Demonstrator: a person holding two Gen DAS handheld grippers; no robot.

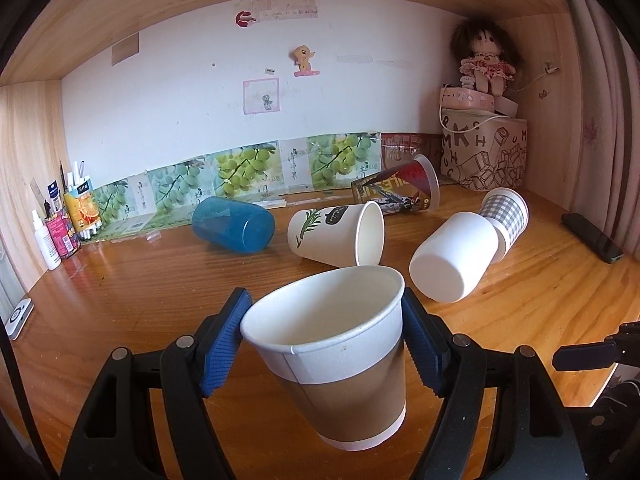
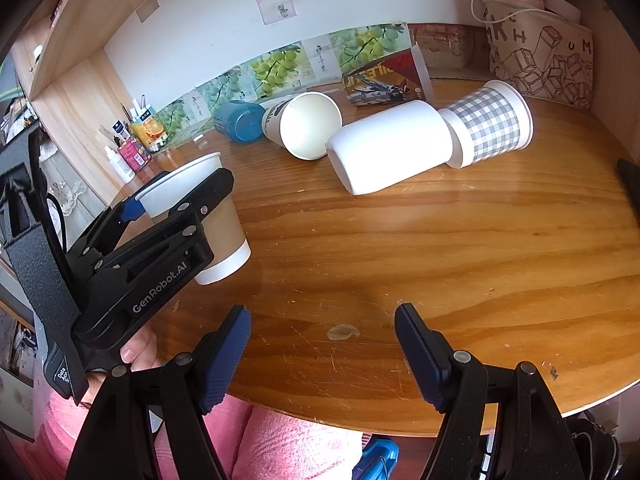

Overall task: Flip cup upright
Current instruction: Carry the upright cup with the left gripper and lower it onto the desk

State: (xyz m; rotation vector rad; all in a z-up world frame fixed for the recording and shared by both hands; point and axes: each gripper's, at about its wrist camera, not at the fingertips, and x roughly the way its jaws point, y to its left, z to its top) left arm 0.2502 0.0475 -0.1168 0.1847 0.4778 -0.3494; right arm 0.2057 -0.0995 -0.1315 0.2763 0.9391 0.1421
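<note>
The left gripper (image 1: 326, 344) pinches the brown-banded paper cup (image 1: 336, 356) between its blue fingers (image 1: 224, 344), mouth up and slightly tilted, above the desk (image 1: 140, 280). The right gripper (image 2: 322, 356) has its fingers spread with nothing between them; beyond them a white cup (image 2: 388, 146) lies on its side.

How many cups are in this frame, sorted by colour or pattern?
Brown-and-white paper cup, held in the left gripper: 1
Blue cup: 1
White cup with leaf print: 1
Plain white cup: 1
Grey checked cup: 1
Red and black printed cup: 1
Total: 6
</note>
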